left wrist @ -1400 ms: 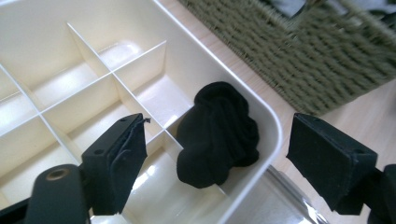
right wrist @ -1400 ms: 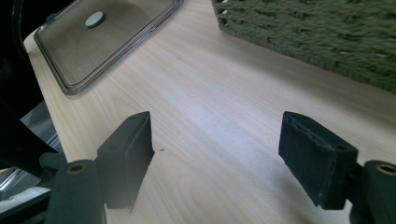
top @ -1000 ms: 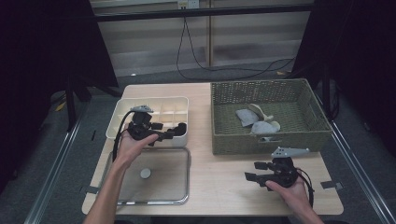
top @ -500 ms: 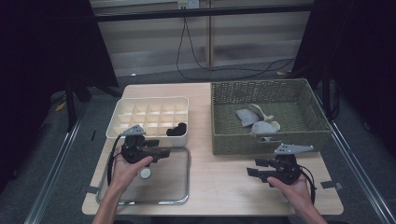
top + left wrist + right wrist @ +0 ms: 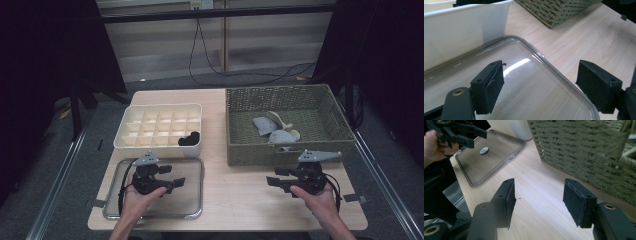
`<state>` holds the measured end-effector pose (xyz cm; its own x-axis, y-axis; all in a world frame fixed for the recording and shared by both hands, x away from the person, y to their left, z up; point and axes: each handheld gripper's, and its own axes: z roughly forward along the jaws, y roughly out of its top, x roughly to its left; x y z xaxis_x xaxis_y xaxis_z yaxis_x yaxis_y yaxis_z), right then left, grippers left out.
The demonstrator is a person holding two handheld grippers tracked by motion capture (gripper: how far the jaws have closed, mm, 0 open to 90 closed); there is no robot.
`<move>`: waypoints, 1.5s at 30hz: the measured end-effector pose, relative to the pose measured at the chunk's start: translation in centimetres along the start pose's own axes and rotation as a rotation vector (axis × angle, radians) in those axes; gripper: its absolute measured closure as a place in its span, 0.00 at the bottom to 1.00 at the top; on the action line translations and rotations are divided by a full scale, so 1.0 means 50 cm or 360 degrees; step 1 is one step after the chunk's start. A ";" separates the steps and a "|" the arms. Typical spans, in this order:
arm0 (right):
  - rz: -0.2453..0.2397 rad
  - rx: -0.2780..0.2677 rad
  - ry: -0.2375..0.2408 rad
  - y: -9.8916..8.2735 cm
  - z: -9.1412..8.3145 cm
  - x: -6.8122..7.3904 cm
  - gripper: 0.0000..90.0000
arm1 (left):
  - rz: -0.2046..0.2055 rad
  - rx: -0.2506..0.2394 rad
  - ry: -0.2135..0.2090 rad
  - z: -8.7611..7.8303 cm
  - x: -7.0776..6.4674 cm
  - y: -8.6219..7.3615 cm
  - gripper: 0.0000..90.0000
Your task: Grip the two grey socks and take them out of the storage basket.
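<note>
- The left gripper (image 5: 176, 183) has its fingers (image 5: 489, 82) spread wide with nothing between them; they have just been opening a little further. It hovers over the clear lid (image 5: 192, 192) that lies flat on the table (image 5: 240, 200) at the near left.
- In the left gripper view the lid's rounded corner and rim (image 5: 564, 77) run directly below and between the two pads, so the nearest edge to take is the lid's right-hand rim, a short way down and ahead of the fingers.
- The lid's long axis runs left to right across the table, parallel to the near edge of the cream compartment box (image 5: 159, 125), which stands just beyond it. A dark item (image 5: 188, 139) sits in the box's near right compartment.
- The right gripper (image 5: 270, 182) rests over bare table, well apart from the lid, in front of the woven basket (image 5: 287, 150). Its fingers (image 5: 506, 200) stand at a middling gap, empty, and have just been closing somewhat.
- The left hand (image 5: 142, 197) is clearly the nearer one to the lid; I judge that a grasp on the rim would fall to it, with the fingers tipped down onto the edge.
</note>
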<state>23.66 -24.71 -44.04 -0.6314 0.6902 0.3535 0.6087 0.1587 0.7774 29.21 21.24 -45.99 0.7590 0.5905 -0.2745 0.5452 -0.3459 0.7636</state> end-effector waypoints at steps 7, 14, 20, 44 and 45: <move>-0.0033 -0.0049 -0.0006 0.034 -0.025 0.001 0.49 | 0.0032 0.0004 0.0006 0.006 -0.027 -0.014 0.18; -0.0061 -0.0084 -0.0017 0.077 -0.044 -0.001 0.51 | 0.0044 0.0017 0.0009 0.014 -0.041 -0.023 0.18; -0.0063 -0.0086 -0.0069 0.121 -0.061 -0.018 0.52 | 0.0048 0.0013 0.0010 0.010 -0.043 -0.029 0.18; 0.0019 0.0336 -0.0299 0.257 -0.008 -0.198 0.55 | 0.0051 0.0032 0.0020 0.013 -0.042 -0.036 0.17; 0.0012 0.0360 -0.0302 0.261 0.000 -0.202 0.55 | 0.0056 0.0038 0.0020 0.012 -0.041 -0.036 0.17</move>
<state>37.97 -29.64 -37.48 -0.5382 0.8083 0.2389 0.7182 0.2915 0.6319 26.89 20.22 -47.16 0.7735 0.5866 -0.2399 0.5266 -0.3842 0.7584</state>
